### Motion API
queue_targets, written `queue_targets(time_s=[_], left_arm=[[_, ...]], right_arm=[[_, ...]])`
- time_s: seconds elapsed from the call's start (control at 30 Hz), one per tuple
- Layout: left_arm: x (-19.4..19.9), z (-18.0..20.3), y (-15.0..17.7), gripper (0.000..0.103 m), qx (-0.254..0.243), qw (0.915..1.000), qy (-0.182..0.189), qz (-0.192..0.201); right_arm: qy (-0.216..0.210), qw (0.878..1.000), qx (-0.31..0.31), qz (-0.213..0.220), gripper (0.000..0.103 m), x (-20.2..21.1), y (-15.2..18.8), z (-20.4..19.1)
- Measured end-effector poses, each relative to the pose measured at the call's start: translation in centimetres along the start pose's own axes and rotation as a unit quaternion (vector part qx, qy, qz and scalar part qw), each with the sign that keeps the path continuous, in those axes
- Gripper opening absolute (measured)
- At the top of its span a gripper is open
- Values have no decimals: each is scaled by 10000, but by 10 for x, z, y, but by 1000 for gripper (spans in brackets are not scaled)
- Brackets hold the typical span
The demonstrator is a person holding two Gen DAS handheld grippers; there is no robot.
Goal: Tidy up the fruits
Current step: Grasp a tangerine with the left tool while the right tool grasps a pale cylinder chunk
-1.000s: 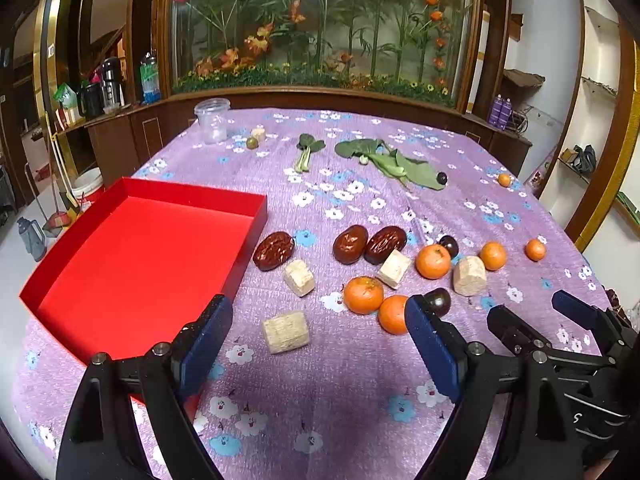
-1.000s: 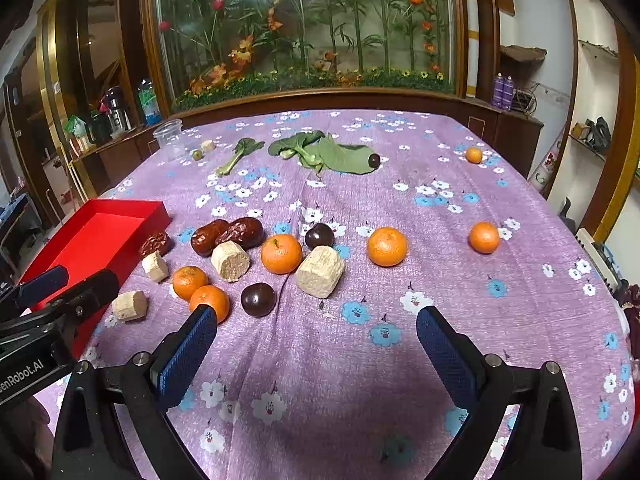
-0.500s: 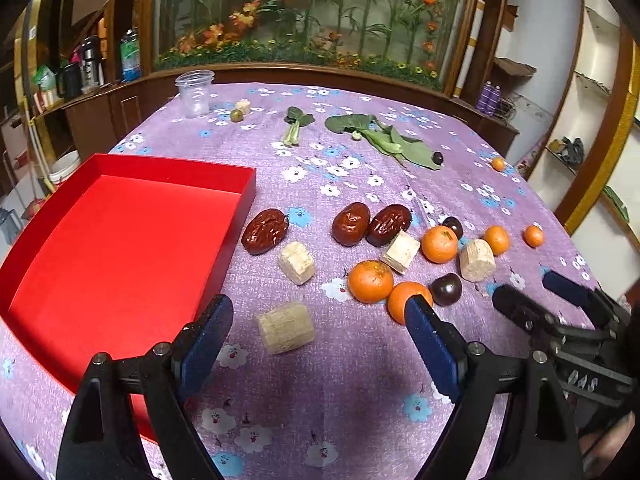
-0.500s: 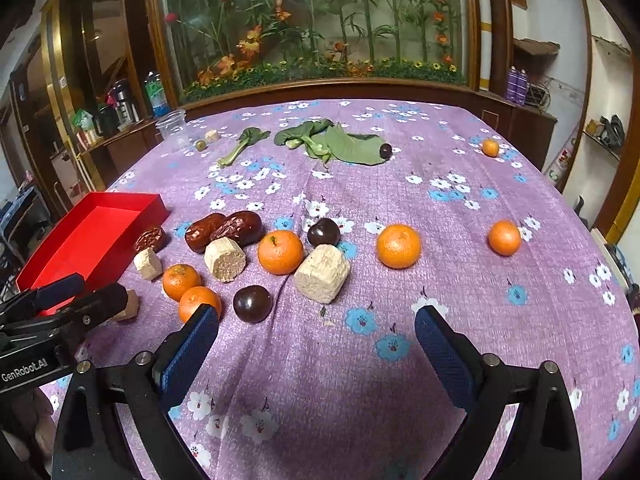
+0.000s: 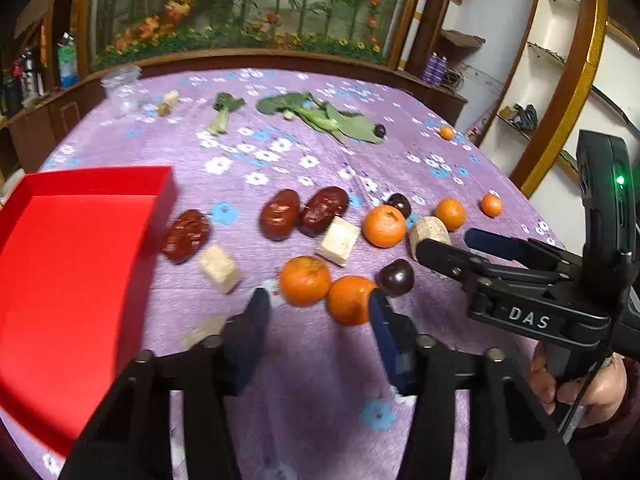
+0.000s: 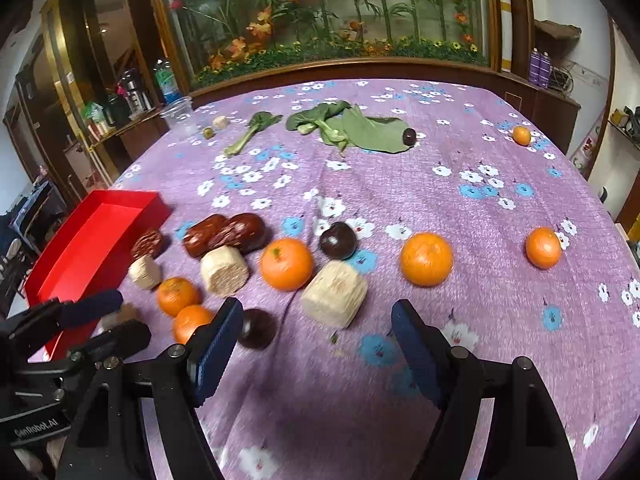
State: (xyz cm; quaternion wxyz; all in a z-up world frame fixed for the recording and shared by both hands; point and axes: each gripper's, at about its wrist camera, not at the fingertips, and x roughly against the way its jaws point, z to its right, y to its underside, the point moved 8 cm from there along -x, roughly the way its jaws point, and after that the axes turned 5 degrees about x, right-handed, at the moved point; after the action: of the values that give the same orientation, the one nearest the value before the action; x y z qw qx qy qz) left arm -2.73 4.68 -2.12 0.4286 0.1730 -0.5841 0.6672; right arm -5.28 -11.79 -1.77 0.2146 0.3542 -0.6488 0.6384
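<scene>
My left claw (image 5: 316, 320) (spread wide, holding nothing) has two oranges (image 5: 306, 280) just ahead between its fingers.

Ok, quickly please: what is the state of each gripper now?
Left gripper: open, holding nothing, above the oranges.
Right gripper: open, holding nothing.

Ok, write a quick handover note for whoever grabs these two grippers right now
Left gripper: open, empty, hovering near the two front oranges.
Right gripper: open, empty, over the pale block and dark plum.
Red tray: nothing in it.
Oranges, red dates and plums all lie loose on the purple cloth.
Done: nothing sorted. Left: all the fruit.
</scene>
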Motion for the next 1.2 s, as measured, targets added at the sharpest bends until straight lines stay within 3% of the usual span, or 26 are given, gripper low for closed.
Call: queue_targets(time_s=[0.33, 0.4, 0.53, 0.6, 0.73, 1.07, 1.13, 1.2], left_arm=[[-23, -5, -14, 40, 96, 9997, 136, -166], [-23, -9, -13, 40, 213, 9991, 283, -221], [-25, -12, -15, 40, 330, 9981, 444, -282], [-25, -16, -16, 40, 382, 9979, 438, -287], [-30, -23, -19, 40, 621, 9960, 533, -361], [-40, -16, -16, 40, 373, 9983, 263, -366], [-38, -12, -15, 31, 274, 9986, 276, -351], [-35, -10, -14, 29, 199, 9990, 224, -320]], right_arm=[[5, 9997, 17, -239, 70, -23, -4, 2], [-47, 9995, -3, -300, 58, -26, -3, 2], [-125, 9994, -87, -307, 51, -28, -2, 4], [-138, 9994, -114, -286, 41, -26, -2, 5], [-208, 9992, -193, -293, 41, -25, -1, 6], [-79, 9994, -96, -329, 43, -30, -1, 4], [-105, 9994, -109, -321, 43, -30, -1, 4], [-154, 9992, -166, -319, 41, -29, -1, 5]])
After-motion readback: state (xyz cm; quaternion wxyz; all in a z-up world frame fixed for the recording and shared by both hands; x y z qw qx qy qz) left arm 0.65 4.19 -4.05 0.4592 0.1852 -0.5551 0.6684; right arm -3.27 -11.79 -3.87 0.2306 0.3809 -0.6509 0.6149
